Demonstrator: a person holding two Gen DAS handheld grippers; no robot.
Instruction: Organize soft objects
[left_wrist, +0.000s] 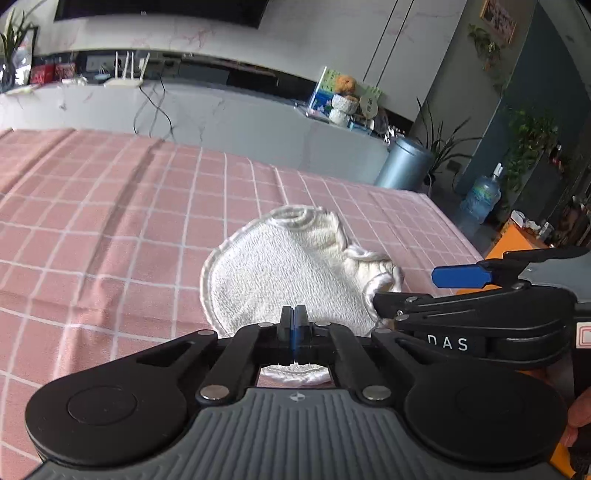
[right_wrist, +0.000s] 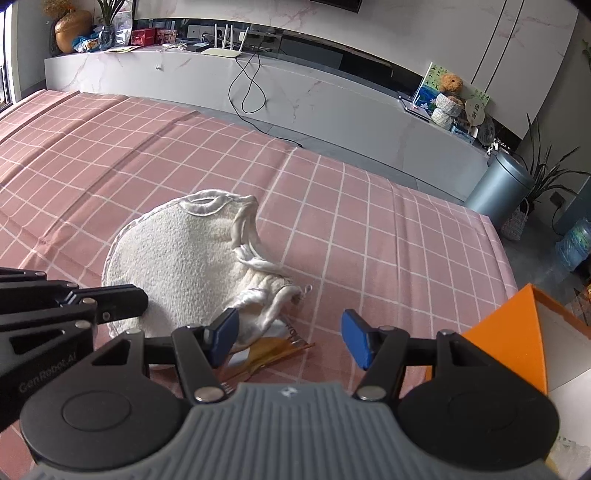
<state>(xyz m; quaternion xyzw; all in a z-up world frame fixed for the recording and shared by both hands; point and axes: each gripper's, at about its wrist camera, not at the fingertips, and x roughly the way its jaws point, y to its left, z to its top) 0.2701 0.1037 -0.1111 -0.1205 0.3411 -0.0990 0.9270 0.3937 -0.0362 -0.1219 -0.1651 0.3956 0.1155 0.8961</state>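
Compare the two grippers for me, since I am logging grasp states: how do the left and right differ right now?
The left gripper has its jaws closed together at the near edge of the white cloth; whether it pinches the fabric is unclear. The right gripper has its jaws spread wide and holds nothing. The left sits over the cloth's flat part, the right beside its bunched end. Both have blue pads and hover over the pink checked cover.

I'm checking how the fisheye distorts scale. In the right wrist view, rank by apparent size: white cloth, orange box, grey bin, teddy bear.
1. white cloth
2. orange box, cut off by the frame and near the camera, so unsure
3. grey bin
4. teddy bear
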